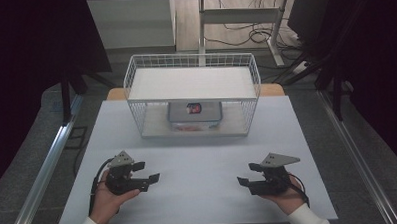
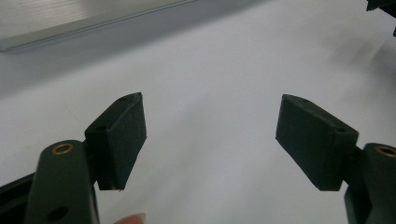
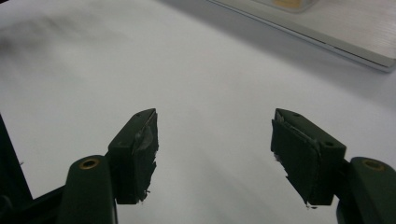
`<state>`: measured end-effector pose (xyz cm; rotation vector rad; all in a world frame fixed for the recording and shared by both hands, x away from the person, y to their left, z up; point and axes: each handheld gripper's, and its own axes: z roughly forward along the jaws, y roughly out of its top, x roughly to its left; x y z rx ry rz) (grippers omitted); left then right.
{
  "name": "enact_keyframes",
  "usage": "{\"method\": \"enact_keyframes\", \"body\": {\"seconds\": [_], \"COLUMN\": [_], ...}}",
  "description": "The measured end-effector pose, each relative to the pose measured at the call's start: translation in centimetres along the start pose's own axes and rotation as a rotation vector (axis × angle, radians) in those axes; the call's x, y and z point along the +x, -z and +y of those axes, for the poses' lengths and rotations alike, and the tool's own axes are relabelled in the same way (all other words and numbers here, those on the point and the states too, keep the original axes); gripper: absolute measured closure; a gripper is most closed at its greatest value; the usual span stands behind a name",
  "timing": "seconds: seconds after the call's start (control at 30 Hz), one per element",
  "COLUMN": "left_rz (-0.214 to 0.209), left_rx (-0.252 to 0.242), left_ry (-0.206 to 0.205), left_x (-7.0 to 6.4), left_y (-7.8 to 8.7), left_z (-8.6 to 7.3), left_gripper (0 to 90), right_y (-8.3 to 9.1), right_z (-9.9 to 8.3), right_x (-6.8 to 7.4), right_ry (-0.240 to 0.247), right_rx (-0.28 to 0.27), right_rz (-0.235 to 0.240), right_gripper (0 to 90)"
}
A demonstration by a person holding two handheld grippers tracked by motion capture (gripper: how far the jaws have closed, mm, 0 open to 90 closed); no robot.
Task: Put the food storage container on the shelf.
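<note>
Under the wire shelf (image 1: 192,82), the clear box's (image 1: 195,114) label (image 1: 194,108) is unreadable.

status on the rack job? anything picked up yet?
Done: nothing that shows. The lidded box sits on the lower shelf of the wire rack, untouched. In hand: nothing. The left claw and right claw rest low over the white table, jaws open, bare tabletop between them in both gripper views. Left: likely the whole job, starting with a reach toward the rack.

No legible text (label blurred)
</note>
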<state>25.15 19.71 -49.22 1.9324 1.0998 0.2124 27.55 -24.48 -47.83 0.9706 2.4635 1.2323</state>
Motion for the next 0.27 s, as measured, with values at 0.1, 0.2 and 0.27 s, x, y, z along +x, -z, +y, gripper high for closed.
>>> {"method": "enact_keyframes", "body": {"seconds": [0.1,0.2,0.27], "left_rz": [-0.001,0.001,0.0], "left_rx": [0.002,0.005,0.006], "left_ry": [-0.003,-0.012,-0.014], "left_x": [0.0,-0.06,-0.03], "left_y": [-0.05,-0.13,-0.16], "left_z": [0.01,-0.03,-0.01], "left_gripper": [24.4,24.3,24.2], "right_y": [0.06,-0.05,-0.13], "right_z": [0.11,0.14,0.1], "right_x": [-0.24,-0.24,-0.22], "right_ry": [-0.021,-0.017,-0.011], "right_rx": [-0.014,-0.019,-0.02], "right_rz": [-0.006,-0.011,-0.019], "right_gripper": [31.1,28.1,25.9]}}
